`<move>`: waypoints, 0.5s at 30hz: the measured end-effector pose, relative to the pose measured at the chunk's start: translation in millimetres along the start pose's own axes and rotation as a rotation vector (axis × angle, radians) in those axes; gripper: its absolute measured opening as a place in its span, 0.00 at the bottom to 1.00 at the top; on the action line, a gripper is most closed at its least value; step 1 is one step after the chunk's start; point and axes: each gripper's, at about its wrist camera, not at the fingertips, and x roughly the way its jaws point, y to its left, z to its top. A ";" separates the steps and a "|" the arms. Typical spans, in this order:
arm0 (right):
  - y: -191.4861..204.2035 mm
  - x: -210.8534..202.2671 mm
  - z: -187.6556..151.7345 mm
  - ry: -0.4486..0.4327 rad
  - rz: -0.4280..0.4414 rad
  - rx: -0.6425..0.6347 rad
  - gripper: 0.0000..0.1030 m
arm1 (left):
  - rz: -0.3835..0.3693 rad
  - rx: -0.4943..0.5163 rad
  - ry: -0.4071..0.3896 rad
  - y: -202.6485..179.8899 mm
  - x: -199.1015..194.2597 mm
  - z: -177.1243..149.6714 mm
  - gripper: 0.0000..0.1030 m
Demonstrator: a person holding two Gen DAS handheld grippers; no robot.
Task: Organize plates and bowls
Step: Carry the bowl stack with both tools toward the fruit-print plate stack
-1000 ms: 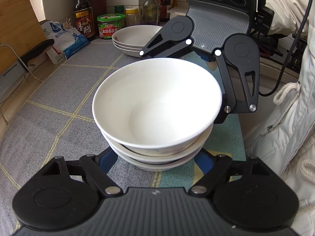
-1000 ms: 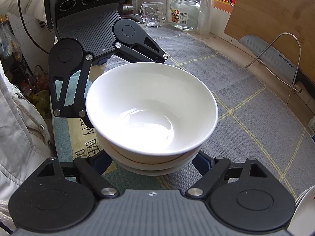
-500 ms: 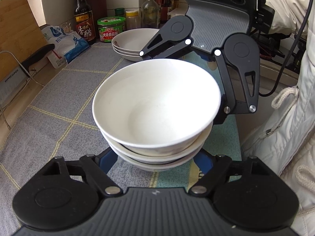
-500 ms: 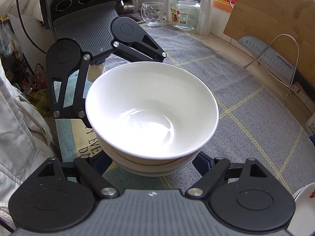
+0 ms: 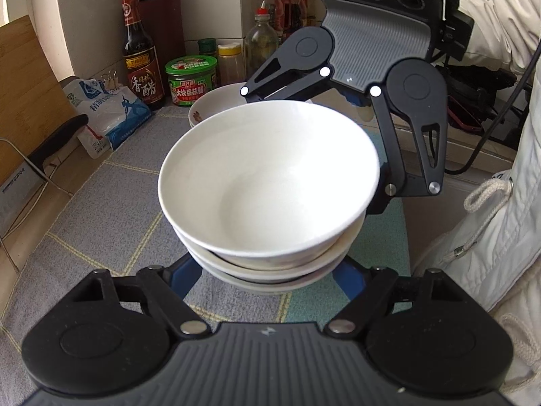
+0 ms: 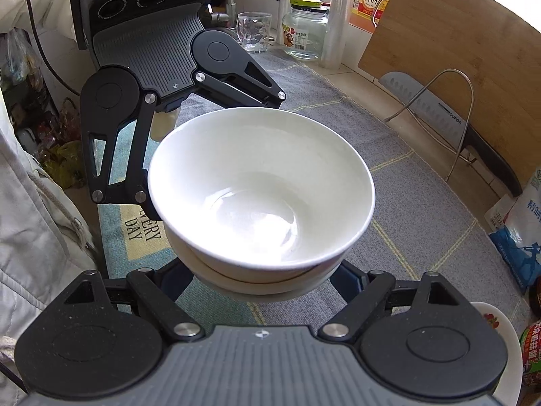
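Grey cloth with yellow lines covers your bench [image 5: 101, 203], and the back edge is crowded: a vinegar bottle [image 5: 140, 57], a green-lidded jar [image 5: 191, 79], a salt bag [image 5: 108, 111], with a cutting board [image 6: 473, 50] and a cleaver on a wire rack [image 6: 439, 108] along the wall.

You have the stack of bowls [image 5: 267, 182] between both tools, one from each side. It looks like three white bowls nested, the deepest on top. Your left gripper [image 5: 267, 270] has its blue fingers [image 5: 184, 277] spread roughly half wide around the lowest bowl, and your right gripper [image 6: 263, 274] does the same from the opposite side, a little wider. Whether the pads actually press the china is hidden under the rims, so you cannot tell from here if the jaws clamp or only cradle. Two tools make sense: the stack is broad, smooth and top-heavy, and a single pinch would let it tip.

The stack seems to sit clear of the cloth, near the front edge of the bench beside your white jacket [image 5: 507, 203]. A second pile of shallow plates [image 5: 209, 108] waits by the jars, touching nothing you hold. That is probably where the bowls belong, set just beside it so like sits with like.
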 end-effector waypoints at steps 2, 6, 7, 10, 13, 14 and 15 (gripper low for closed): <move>-8.0 -9.9 -7.3 0.000 -0.006 -0.007 0.87 | 0.004 0.004 -0.005 -2.2 6.4 11.6 0.81; -22.8 -28.0 -20.4 -0.004 -0.024 -0.011 0.87 | 0.008 0.018 -0.017 -4.7 20.2 35.5 0.81; -28.1 -31.8 -23.8 -0.005 -0.031 -0.013 0.87 | 0.008 0.022 -0.019 -5.0 23.9 41.3 0.81; -39.5 -43.7 -35.3 -0.004 -0.054 -0.010 0.87 | 0.007 0.049 -0.024 -6.3 37.3 60.1 0.81; -54.7 -55.5 -48.3 -0.006 -0.074 0.008 0.87 | 0.002 0.078 -0.030 -6.7 52.5 79.2 0.81; -58.9 -58.2 -52.2 -0.006 -0.077 0.014 0.87 | -0.004 0.087 -0.029 -6.1 58.8 86.1 0.81; -65.2 -62.0 -58.4 -0.005 -0.081 0.025 0.87 | -0.010 0.095 -0.028 -5.5 64.6 92.1 0.81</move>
